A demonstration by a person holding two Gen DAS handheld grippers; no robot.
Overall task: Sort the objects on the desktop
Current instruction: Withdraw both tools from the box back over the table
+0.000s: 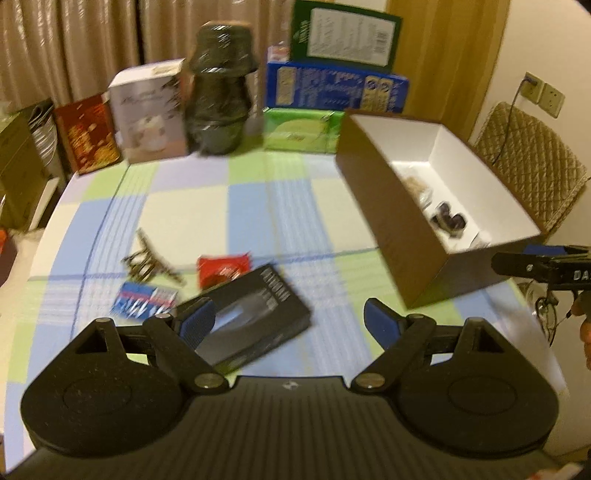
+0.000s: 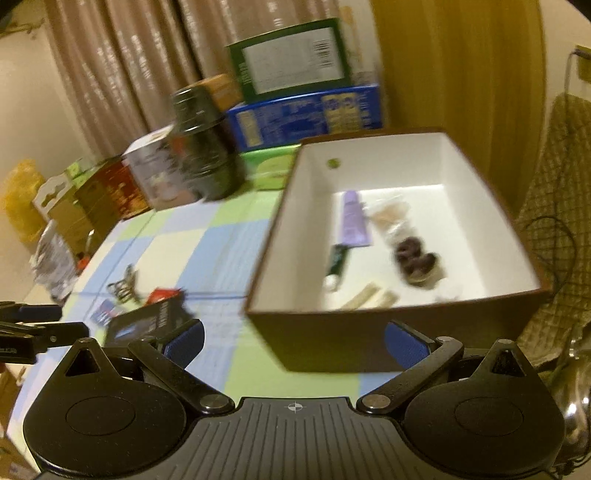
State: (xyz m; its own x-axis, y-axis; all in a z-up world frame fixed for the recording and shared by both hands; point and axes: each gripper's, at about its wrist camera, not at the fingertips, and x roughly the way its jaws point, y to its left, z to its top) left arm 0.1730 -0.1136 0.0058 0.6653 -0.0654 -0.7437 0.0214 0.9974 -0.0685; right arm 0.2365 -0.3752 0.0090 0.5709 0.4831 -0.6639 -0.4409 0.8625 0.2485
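Note:
A brown box with a white inside [image 1: 391,229] [image 2: 369,332] stands on the right of the checked tablecloth. It holds a purple tube [image 2: 354,218], a green tube [image 2: 337,264], a dark bundle [image 2: 415,260] and small pale items. On the cloth lie a black flat box [image 1: 251,317] [image 2: 147,323], a red packet [image 1: 221,269] [image 2: 162,295], a blue packet [image 1: 144,301] and a metal clip pile [image 1: 147,260] [image 2: 123,284]. My left gripper [image 1: 288,326] is open over the black box's right end. My right gripper [image 2: 293,341] is open at the brown box's near wall.
Along the table's back stand a red box [image 1: 88,133], a white box [image 1: 151,114], a dark wrapped stack [image 1: 221,92], a green pack [image 1: 301,129], a blue carton [image 1: 336,86] and a green carton [image 1: 345,33]. A quilted chair [image 1: 532,162] is to the right.

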